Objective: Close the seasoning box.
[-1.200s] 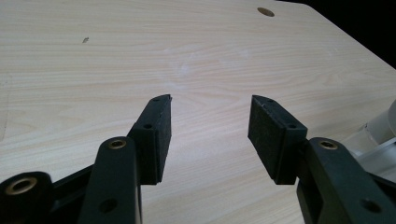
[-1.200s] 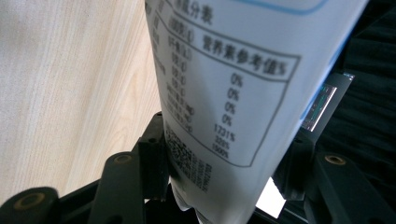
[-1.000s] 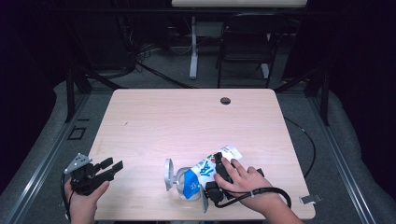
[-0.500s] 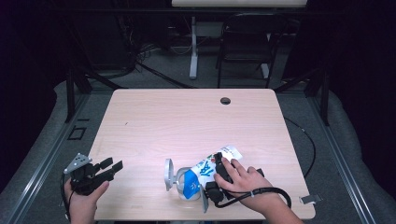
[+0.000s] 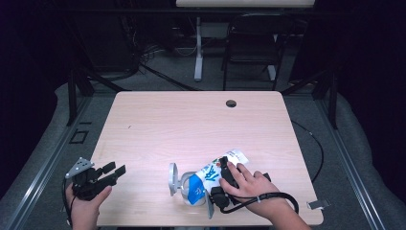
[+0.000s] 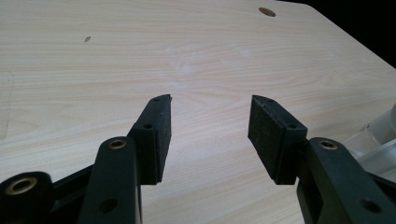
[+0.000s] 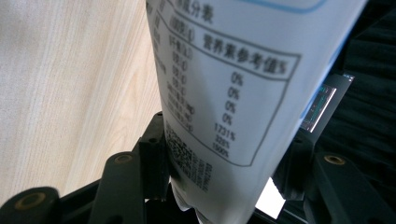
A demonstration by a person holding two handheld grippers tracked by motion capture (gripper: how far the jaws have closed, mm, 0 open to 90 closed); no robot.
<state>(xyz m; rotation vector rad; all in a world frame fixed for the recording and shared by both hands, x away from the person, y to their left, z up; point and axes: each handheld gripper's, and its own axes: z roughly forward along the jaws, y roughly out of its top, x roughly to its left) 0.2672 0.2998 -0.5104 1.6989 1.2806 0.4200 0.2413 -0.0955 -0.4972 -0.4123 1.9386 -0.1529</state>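
A white and blue printed bag (image 5: 203,178) lies on its side near the front edge of the light wooden table (image 5: 191,124). My right gripper (image 5: 218,181) is under the person's right hand, its jaws around the bag's right part. In the right gripper view the bag (image 7: 224,70) shows a printed nutrition table and stands between the two black jaws of my right gripper (image 7: 226,137), which press on its sides. My left gripper (image 5: 115,168) is held at the table's front left corner. In the left gripper view its jaws (image 6: 210,112) stand open over bare wood.
A grey metal piece (image 5: 173,179) with a round end sits against the bag's left end; its pale edge (image 6: 380,135) shows at the right in the left gripper view. A cable hole (image 5: 231,103) lies near the table's far edge. A chair (image 5: 249,48) stands behind the table.
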